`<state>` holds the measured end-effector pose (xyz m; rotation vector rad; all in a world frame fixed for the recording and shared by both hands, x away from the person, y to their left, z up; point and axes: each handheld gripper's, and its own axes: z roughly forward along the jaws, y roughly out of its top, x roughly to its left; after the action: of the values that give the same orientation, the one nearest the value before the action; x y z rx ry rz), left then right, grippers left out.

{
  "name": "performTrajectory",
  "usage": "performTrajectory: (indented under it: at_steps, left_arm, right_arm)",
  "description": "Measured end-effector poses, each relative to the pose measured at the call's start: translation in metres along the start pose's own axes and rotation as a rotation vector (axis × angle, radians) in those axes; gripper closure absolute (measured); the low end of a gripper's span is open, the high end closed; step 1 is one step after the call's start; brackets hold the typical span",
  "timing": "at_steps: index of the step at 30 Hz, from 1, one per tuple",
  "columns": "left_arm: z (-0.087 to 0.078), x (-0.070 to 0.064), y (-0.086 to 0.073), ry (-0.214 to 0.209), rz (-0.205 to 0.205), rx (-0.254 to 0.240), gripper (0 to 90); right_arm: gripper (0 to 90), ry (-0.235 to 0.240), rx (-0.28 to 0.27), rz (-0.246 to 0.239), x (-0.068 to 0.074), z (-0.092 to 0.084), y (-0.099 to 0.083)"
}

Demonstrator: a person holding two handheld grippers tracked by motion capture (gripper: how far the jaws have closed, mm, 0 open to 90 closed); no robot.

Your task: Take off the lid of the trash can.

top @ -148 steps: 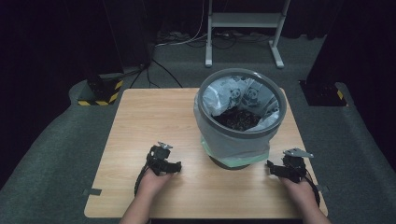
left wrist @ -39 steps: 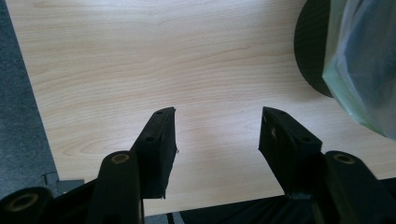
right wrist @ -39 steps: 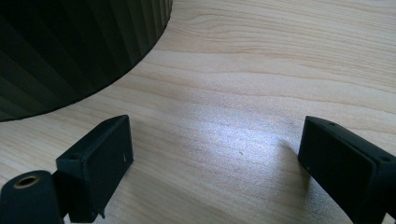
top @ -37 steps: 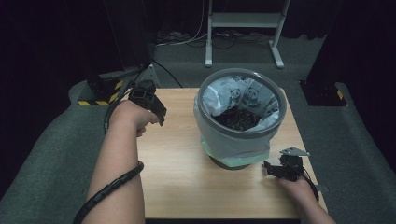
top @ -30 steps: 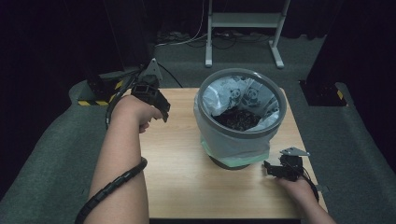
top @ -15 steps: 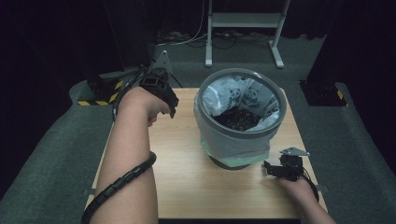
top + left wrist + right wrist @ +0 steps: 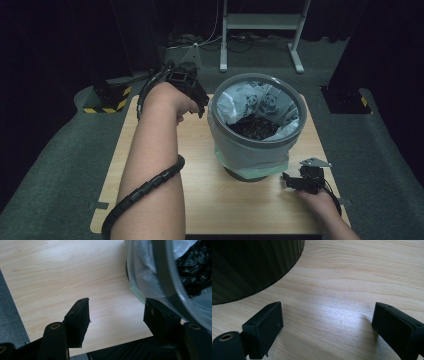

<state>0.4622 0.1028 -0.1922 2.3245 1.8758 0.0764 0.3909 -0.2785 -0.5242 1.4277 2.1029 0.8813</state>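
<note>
A grey bin [image 7: 240, 150] with a panda-printed liner [image 7: 265, 100] and dark contents [image 7: 255, 127] stands on the wooden table [image 7: 225, 205]. My left gripper [image 7: 200, 107] hovers right beside the bin's left rim, pointing down. In the left gripper view, the left gripper [image 7: 116, 302] has bare table between its jaws, which have just been opening, and the bin's rim [image 7: 167, 277] sits at the right. My right gripper [image 7: 286, 181] rests on the table at the front right, open. In the right gripper view, the right gripper [image 7: 327, 307] faces the bin's dark base [image 7: 249, 265].
A green bag edge [image 7: 250, 167] hangs around the bin's foot. A metal stand [image 7: 260, 22] is on the floor behind the table, and a yellow-black striped block [image 7: 107, 100] lies off the back left corner. Grey carpet surrounds the table.
My left hand has moved right and upward from the table's back left toward the bin's rim. My right gripper has stayed at the front right.
</note>
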Motion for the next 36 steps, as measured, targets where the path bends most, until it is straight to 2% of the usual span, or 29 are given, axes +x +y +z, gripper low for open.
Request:
performTrajectory:
  at_steps: [7, 15, 22, 28, 36]
  left_arm:
    - [-0.006, -0.016, 0.01, 0.0, 0.028, -0.015, 39.7]
    - [-0.006, -0.029, 0.018, 0.001, 0.046, -0.031, 40.9]
    - [0.0, -0.037, 0.025, 0.016, 0.058, -0.041, 41.4]
    - [0.006, -0.045, 0.029, 0.027, 0.07, -0.027, 42.4]
    - [0.016, -0.049, 0.034, 0.026, 0.068, -0.024, 43.0]
  right_arm:
    - [9.6, 0.0, 0.0, 0.001, 0.0, 0.0, 0.0]
    - [9.6, 0.0, 0.001, 0.001, 0.0, 0.0, 0.0]
    - [9.6, 0.001, 0.002, 0.001, 0.0, 0.0, 0.0]
    - [9.6, 0.001, 0.003, 0.001, 0.0, 0.0, 0.0]
    - [9.5, 0.002, 0.002, -0.001, 0.0, 0.0, 0.0]
